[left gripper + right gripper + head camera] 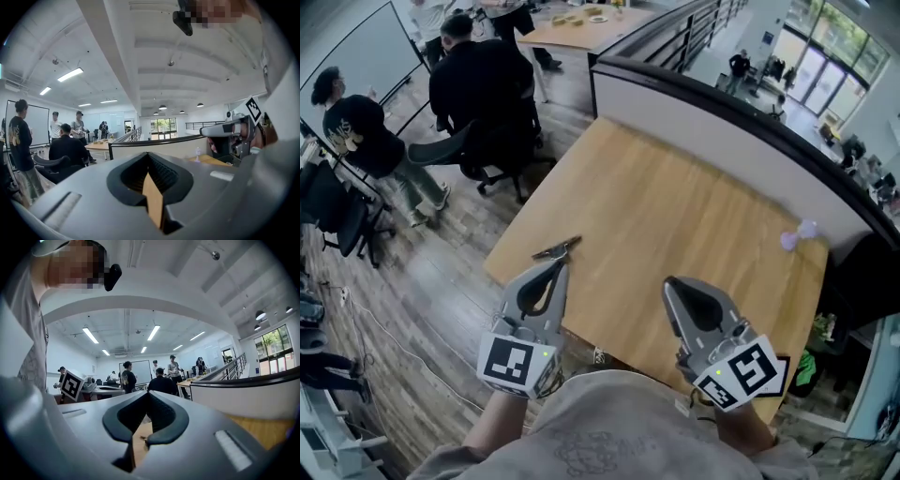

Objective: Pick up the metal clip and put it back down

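- Clip (pixel 558 249) is lying flat on the table (pixel 675 187) near its edge, just ahead of the left tool (pixel 559 266); whether they are touching, I cannot tell.
- Left tool is showing its jaws together, gripping nothing.
- Right tool (pixel 673 284), well right of the left tool, is closed too and empty.
- Scene is fitting both a clip awaiting pickup and one put back down.
- Either way, I judge the care point is not nudging the clip off the edge.

We note a light wooden table (pixel 675 206). A metal clip (pixel 557 250) lies on it, close to its left edge. A small pale lilac object (pixel 798 235) rests near its far right corner.
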Tool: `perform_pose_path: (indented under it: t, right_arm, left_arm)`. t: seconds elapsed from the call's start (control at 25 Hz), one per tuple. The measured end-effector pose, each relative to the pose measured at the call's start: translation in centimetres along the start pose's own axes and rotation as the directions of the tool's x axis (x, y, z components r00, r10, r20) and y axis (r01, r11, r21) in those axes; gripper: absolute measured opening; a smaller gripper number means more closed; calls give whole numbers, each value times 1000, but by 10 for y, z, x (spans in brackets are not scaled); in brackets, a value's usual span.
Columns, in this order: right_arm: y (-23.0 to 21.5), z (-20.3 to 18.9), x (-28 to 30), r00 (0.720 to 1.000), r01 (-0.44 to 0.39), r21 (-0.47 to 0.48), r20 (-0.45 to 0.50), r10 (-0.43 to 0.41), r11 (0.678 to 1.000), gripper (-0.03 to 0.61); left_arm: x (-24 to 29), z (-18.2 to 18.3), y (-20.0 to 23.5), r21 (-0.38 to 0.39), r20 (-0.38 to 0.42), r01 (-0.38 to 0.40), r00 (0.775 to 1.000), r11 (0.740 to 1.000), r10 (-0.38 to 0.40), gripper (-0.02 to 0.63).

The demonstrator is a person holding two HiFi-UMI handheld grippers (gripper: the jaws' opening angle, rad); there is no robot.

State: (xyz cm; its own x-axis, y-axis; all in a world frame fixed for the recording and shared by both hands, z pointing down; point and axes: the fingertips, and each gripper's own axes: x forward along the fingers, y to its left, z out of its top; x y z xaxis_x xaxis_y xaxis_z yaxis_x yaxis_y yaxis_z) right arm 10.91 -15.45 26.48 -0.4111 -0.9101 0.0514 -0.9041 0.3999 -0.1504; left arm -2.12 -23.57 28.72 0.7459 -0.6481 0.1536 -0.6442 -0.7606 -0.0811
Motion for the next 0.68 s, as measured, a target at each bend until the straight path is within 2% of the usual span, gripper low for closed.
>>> perform_pose_path:
  t: [0.36, 0.68]
  right_arm:
    - [-9, 1, -9, 999, 35, -3, 2, -35, 999, 11]
    - [-13, 4, -19, 999, 37, -5, -1, -37, 999, 11]
  left_arm:
    - [18, 11, -11, 36, 14, 48, 999, 998, -49, 2]
    - [25, 18, -17, 38, -6, 25, 1000, 999, -24, 2]
